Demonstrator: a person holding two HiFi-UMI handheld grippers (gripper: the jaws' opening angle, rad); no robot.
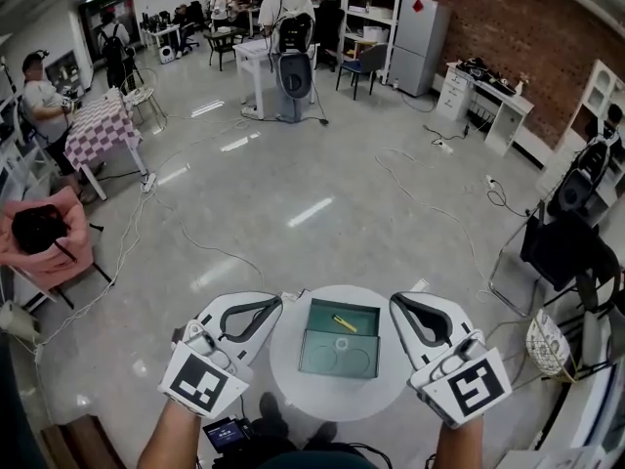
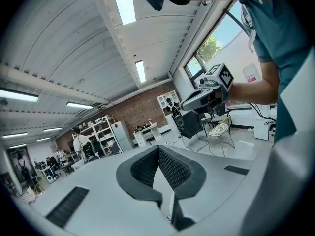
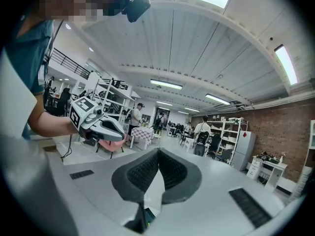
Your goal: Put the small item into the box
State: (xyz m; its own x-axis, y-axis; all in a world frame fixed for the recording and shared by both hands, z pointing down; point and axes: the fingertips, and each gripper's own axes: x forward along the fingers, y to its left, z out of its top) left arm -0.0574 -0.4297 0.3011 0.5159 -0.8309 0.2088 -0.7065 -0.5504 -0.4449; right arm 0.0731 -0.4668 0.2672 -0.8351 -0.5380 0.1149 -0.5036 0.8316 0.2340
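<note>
The left gripper [image 2: 158,148] had its jaws clenched: the ribbed pads met at the tips with nothing between them. The right gripper [image 3: 158,152] was in the same state, its jaws pressed together and empty. The grippers were held one at each side of the round white table [image 1: 293,384], with the fingertips pointing away from the person.

An open green box [image 1: 322,358] lay on the table between the two grippers and touched neither.
- Far half: the small yellow item [image 1: 344,322] lay inside it, roughly midway between the left and right fingertips and apart from both.
- Dividing edge: a small pale ring [image 1: 342,342] sat at the line between the two halves, just nearer the person than the yellow item.
- Near half: faint circular marks showed on its floor. Whether these were objects could not be determined.

Beyond the fingertips, a glossy floor [image 1: 322,184] carried loose cables. Farther off, a person [image 1: 285,3] stood at a white bench, with a grey refrigerator [image 1: 418,42] against a brick wall [image 1: 508,27].
</note>
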